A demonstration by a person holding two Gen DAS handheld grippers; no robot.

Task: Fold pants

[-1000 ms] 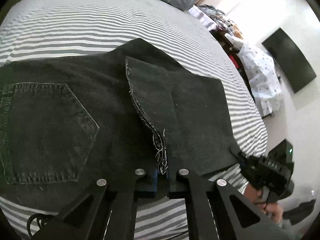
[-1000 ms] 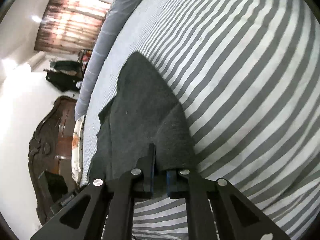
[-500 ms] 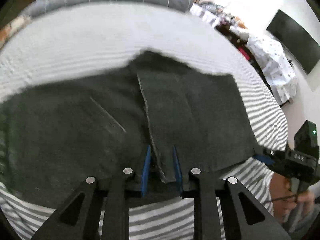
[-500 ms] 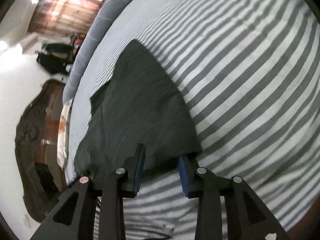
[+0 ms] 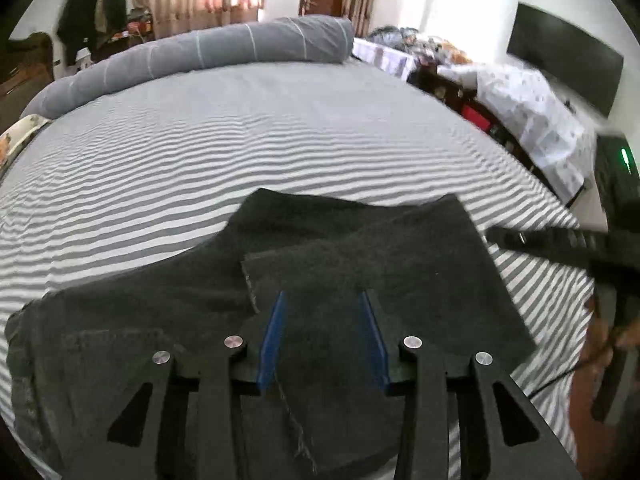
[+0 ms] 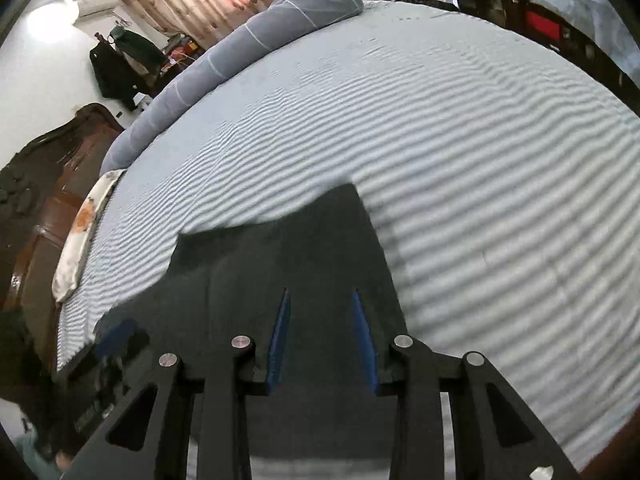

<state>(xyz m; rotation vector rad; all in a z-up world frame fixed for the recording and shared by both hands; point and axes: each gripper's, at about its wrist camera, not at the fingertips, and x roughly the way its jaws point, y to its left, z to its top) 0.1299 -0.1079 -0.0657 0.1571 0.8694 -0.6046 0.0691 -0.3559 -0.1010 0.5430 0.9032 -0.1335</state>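
The black denim pants (image 5: 360, 264) lie folded on the striped bed, with a frayed leg hem (image 5: 296, 440) on top near the front edge. My left gripper (image 5: 322, 336) is open above the folded leg end, holding nothing. In the right wrist view the pants (image 6: 288, 264) lie as a dark flat shape. My right gripper (image 6: 322, 336) is open over their near right corner, empty. The right gripper also shows in the left wrist view (image 5: 560, 240) at the pants' right edge.
The grey-and-white striped bed sheet (image 5: 240, 148) stretches beyond the pants. A long grey bolster (image 5: 200, 64) lies at the far edge. A wooden headboard (image 6: 44, 184) stands at the left. A cluttered side table (image 5: 520, 104) stands to the right.
Both grippers opened and let go of the pants' leg end, then lifted and tilted up. The pants now lie flat on the bed.
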